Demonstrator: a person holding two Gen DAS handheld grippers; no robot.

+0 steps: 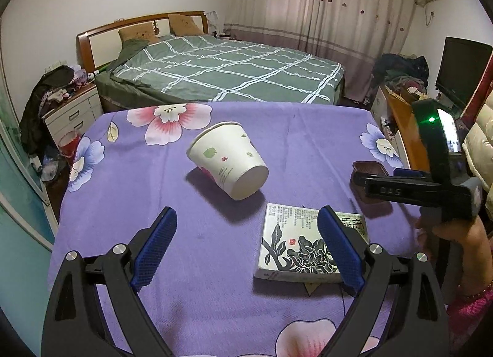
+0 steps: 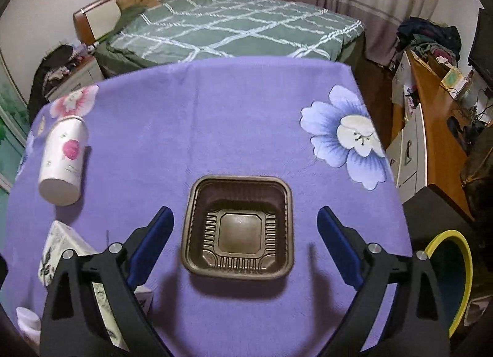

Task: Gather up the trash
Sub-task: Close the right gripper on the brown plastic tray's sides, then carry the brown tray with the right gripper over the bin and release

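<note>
L wrist view, left to right: nightstand w/ clothes piled on it at far left, bed w/ green checked cover behind the table. Table is covered w/ a purple floral cloth. Paper cup lies on its side mid-table, mouth toward the bed, base toward cam. Book lies flat just right of and nearer than the cup, apart from it. L gripper hovers over the cloth, jaws spread wide, nothing between the pads; its right pad overlaps the book in view, can't tell if touching. Far right: R gripper seen side-on, held by a hand, its tip over the brown plastic tray. TV and a cluttered desk at the right edge.

R wrist view, left to right: cup on its side at the left edge of the cloth, book below it, partly hidden by the gripper frame. A small white item at bottom left, can't ID. Tray sits upright and empty mid-table, directly ahead of the R gripper. Jaws released, wide apart; pads stand clear of the tray rim on both sides, no contact. Right of the table, down low: bin w/ yellow rim, beside the table edge. Wooden desk w/ white drawers beyond it.

Trash items (cup, tray) both on the table, none gripped.
</note>
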